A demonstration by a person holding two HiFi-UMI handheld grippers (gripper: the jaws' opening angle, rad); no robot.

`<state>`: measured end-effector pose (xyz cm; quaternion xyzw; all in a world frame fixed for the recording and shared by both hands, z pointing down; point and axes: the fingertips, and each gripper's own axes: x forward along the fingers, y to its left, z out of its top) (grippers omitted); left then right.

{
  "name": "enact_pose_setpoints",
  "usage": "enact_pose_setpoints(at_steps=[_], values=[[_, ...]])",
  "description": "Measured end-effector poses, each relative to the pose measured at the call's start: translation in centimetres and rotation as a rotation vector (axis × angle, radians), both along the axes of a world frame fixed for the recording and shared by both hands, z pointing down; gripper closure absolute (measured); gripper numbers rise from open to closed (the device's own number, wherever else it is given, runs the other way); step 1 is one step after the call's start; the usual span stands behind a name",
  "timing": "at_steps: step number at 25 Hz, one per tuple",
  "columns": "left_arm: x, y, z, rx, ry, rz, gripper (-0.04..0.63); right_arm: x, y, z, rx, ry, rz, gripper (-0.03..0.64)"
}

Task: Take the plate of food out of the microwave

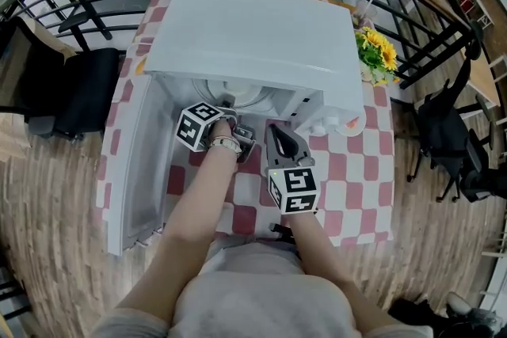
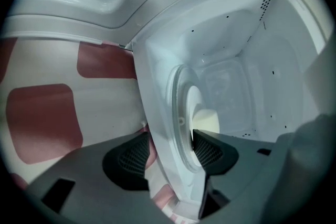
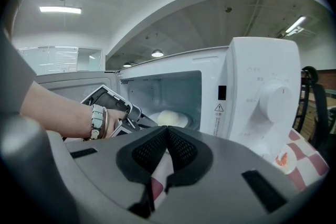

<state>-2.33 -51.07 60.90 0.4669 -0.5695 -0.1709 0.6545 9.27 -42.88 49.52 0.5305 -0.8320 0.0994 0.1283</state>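
Nearest the body, at 6 o'clock, right gripper (image 1: 277, 134) hangs over the checked table (image 1: 348, 178), jaws together, nothing in them. Just ahead at 11 o'clock, left gripper (image 2: 169, 153) is at the microwave (image 1: 253, 43) mouth, jaws apart astride the near rim of the plate (image 3: 186, 122), pads not pressed on it yet. Plate sits on the cavity floor, pale bun (image 3: 170, 117) on it.

Risks, my read:
- Thin one-sided bite on the rim, so plate tips when lifted and bun rolls off.
- Rim may snag the cavity's front lip on pull-out.
- No support from right side.
- Door (image 1: 131, 170) stands open at 9 o'clock; forearm could knock it.
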Motion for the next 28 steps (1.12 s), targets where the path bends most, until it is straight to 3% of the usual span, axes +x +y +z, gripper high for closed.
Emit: enact_pose_setpoints(at_steps=[5,12,17,20,28], values=[[-0.2,0.8,-0.2,0.025,0.029,-0.005,0.371,-0.2,0.3,-0.1,0.004,0.006,-0.004,0.595],[-0.3,1.4,-1.6,0.051,0.094,-0.041,0.501,-0.5,0.8,-0.5,0.009,0.018,-0.012,0.595],[-0.3,1.5,-2.1,0.061,0.111,-0.048,0.555,-0.6,1.1,-0.7,0.013,0.025,-0.016,0.595],[-0.3,1.5,-2.4,0.068,0.125,-0.049,0.561,-0.5,1.2,-0.8,0.015,0.025,-0.013,0.595],[-0.2,2.0,-4.3,0.184,0.181,-0.060,0.578,-0.3,1.8,-1.5,0.025,0.021,-0.012,0.595]])
